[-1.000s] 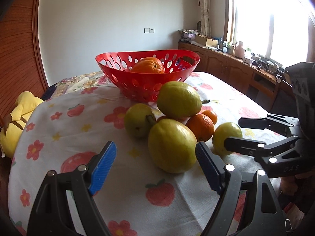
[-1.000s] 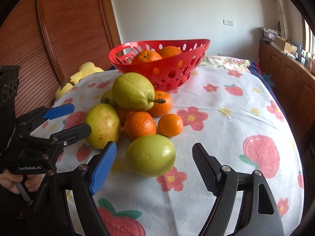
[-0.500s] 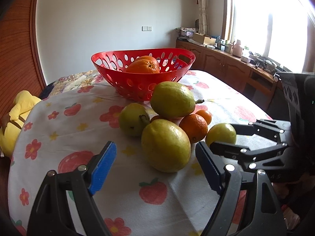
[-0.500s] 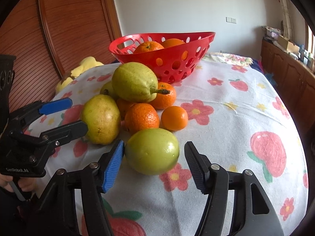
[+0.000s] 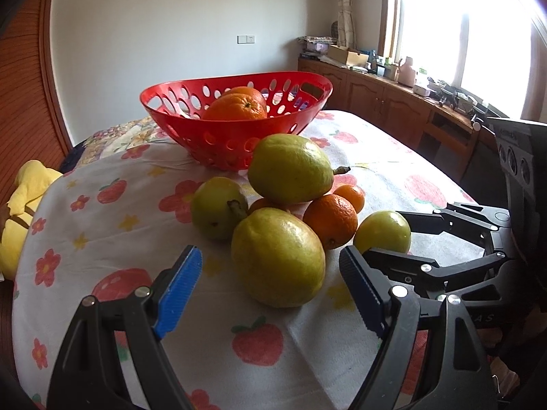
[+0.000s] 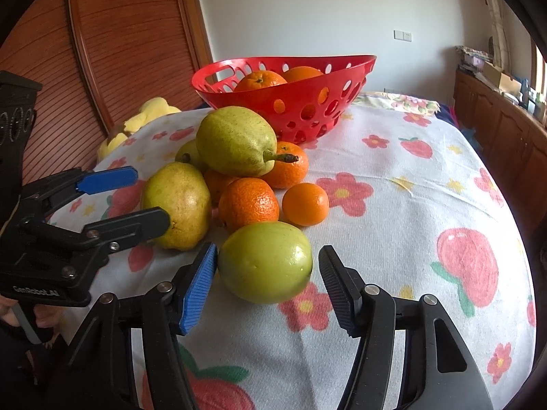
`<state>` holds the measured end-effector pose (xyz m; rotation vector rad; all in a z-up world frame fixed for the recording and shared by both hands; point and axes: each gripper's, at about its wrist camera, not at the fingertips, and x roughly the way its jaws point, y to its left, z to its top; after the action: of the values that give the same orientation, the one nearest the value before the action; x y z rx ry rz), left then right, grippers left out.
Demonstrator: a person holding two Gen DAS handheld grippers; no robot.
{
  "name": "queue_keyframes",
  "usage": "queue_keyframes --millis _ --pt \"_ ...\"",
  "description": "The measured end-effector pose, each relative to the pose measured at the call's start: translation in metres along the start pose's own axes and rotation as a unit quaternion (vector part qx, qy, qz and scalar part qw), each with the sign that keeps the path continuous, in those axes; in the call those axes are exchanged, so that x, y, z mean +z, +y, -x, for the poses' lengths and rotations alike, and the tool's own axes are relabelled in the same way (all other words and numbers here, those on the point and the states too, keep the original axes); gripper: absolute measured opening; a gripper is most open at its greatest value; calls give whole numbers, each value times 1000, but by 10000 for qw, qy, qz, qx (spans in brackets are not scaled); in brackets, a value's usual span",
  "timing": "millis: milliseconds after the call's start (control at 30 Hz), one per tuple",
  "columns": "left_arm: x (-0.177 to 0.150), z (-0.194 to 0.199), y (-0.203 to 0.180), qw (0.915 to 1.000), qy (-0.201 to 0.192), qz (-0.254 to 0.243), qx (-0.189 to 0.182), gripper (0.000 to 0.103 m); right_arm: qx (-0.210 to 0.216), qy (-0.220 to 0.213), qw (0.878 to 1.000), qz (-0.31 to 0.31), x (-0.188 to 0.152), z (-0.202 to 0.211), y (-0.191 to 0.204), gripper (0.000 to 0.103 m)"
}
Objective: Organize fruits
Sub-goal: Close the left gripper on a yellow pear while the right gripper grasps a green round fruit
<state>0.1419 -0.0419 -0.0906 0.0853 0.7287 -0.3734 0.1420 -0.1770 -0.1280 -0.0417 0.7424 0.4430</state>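
between the right gripper point(image 6: 266, 287) fingers sits a round green fruit point(image 6: 265, 261), jaws just closing, pads barely clear; the left gripper point(image 5: 270, 287) gapes around a yellow pear point(image 5: 277, 256); beyond stands the red basket point(image 6: 345, 78)

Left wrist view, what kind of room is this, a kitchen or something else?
Probably a lived-in room at home, perhaps a dining room, not clearly a kitchen. A table under a flower-and-strawberry tablecloth holds a red fruit basket; cluttered wooden cabinets run beneath a curtained window.
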Motion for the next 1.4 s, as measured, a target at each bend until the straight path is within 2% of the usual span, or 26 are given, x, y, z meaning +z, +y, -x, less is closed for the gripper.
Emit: queue_keyframes --millis 367,533,1033,1067,1167,1400 --pt "6 -14 4 9996 275 60 87 83 -26 -11 10000 21 0 0 1 63" --pt "6 -17 2 9996 275 14 88 82 31 -10 10000 79 -1 1 4 58" --pt "9 -31 0 9990 399 -88 202 80 -65 -164 9998 -26 -3 7 0 58" --pt "8 -31 1 9990 402 -90 196 79 -70 -163 9998 -27 -3 7 0 58" --pt "6 -28 1 9993 369 -53 -28 64 -72 -145 9999 -48 -3 7 -1 58" --pt "0 -18 -4 9993 339 -162 62 63 -76 -112 9999 -60 -3 6 -2 58"
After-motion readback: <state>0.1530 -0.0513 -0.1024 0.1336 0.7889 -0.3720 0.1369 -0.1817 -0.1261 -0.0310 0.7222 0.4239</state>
